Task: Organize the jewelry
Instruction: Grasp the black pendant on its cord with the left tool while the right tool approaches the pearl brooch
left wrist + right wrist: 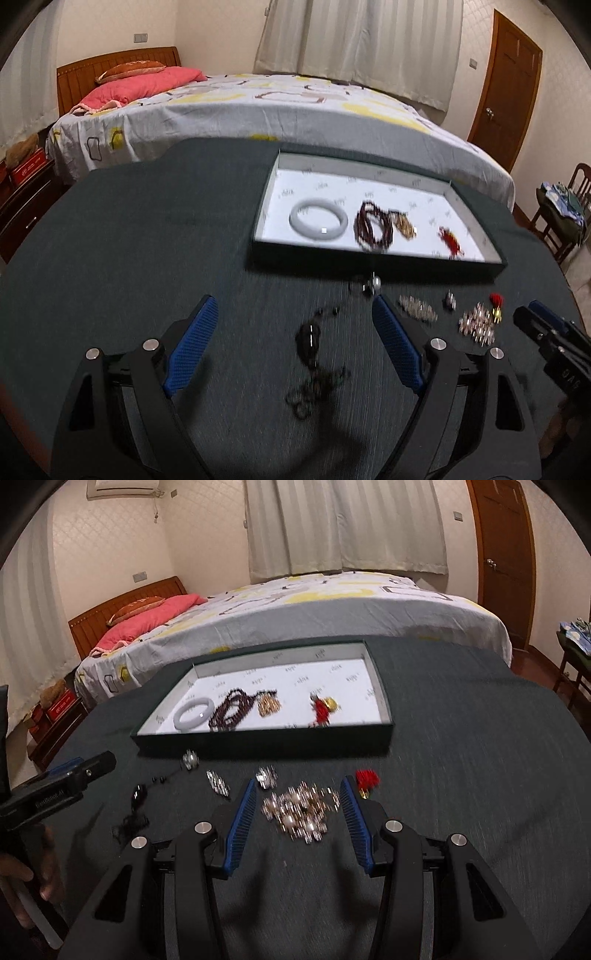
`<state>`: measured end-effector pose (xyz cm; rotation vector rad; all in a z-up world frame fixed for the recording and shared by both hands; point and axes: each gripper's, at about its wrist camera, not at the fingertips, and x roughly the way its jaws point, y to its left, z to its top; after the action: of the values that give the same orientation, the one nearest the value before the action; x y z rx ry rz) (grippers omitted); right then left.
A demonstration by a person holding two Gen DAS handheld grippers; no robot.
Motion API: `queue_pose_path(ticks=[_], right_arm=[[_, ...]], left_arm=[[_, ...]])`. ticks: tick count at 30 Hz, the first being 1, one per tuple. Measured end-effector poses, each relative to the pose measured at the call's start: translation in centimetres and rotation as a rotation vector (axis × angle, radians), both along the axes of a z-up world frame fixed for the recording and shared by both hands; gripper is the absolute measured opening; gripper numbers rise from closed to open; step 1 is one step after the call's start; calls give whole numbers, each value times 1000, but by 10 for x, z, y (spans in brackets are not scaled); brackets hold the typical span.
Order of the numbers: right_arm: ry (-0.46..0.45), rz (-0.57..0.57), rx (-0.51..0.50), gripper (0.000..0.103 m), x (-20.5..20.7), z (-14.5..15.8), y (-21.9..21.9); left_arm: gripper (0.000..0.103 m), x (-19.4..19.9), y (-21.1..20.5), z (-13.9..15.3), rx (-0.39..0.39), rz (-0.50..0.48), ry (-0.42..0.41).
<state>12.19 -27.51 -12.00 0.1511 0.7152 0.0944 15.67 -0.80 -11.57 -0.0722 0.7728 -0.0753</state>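
A shallow dark tray with a white lining [275, 206] [376, 679] sits on the dark table. It holds a white bangle [318, 222] [194, 713], a dark red bead bracelet [371, 227] [231, 710], a gold piece [404, 225] [268, 705] and a red tasselled piece [450, 240] [322, 709]. My left gripper [295, 306] is open over a black necklace [312, 365] [135, 808]. My right gripper [300, 788] is open around a pile of pearl and silver jewelry [301, 810] [476, 325].
Small silver pieces [218, 783] [266, 776], a pearl ornament [191, 759] and a red tassel earring [366, 780] lie loose in front of the tray. A bed [258, 107] stands behind the table, a wooden door [506, 550] at the right.
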Motion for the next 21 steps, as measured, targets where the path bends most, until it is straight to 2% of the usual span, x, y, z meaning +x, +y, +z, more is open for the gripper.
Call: queue_pose_path(ticks=[4, 8, 10, 18, 21], right_arm=[[17, -6, 1, 47, -7, -7, -3], [23, -3, 3, 47, -9, -10, -3], [26, 1, 4, 47, -8, -12, -1], [45, 4, 8, 47, -3, -20, -1], [52, 4, 6, 47, -2, -21, 0]], left_arm=[[81, -1, -4, -14, 19, -5, 25], [71, 8, -6, -24, 30, -4, 42], [61, 12, -7, -28, 34, -8, 53], [46, 19, -10, -42, 33, -36, 102], [32, 20, -14, -46, 33, -64, 119]])
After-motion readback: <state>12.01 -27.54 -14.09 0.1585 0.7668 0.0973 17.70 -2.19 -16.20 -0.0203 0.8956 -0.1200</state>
